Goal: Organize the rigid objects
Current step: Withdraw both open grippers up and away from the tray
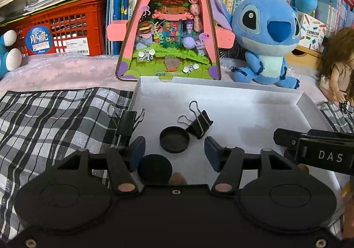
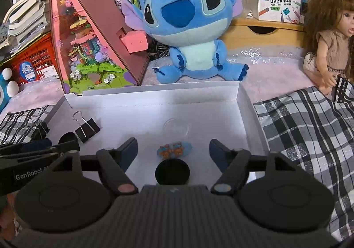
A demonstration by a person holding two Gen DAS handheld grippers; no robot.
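Note:
A white shallow box [image 1: 305,101] [image 2: 241,101] lies on the checked cloth. Inside it are a black binder clip [image 1: 200,124] [image 2: 87,129], a black round cap [image 1: 174,142] lying open side up, a black round disc [image 1: 154,169] and, in the right wrist view, a small blue and orange charm [image 2: 174,149], a clear round lid [image 2: 176,128] and a black disc [image 2: 172,172]. A second binder clip [image 1: 127,121] [image 2: 41,129] sits at the box's left edge. My left gripper [image 1: 174,152] is open over the cap. My right gripper [image 2: 172,151] is open around the charm.
A pink triangular toy display [image 1: 170,26] [image 2: 93,35], a blue plush [image 1: 267,35] [image 2: 192,24] and a doll [image 2: 331,35] stand behind the box. Books and a red crate [image 1: 66,26] fill the back. The right gripper's body [image 1: 314,148] reaches in from the right.

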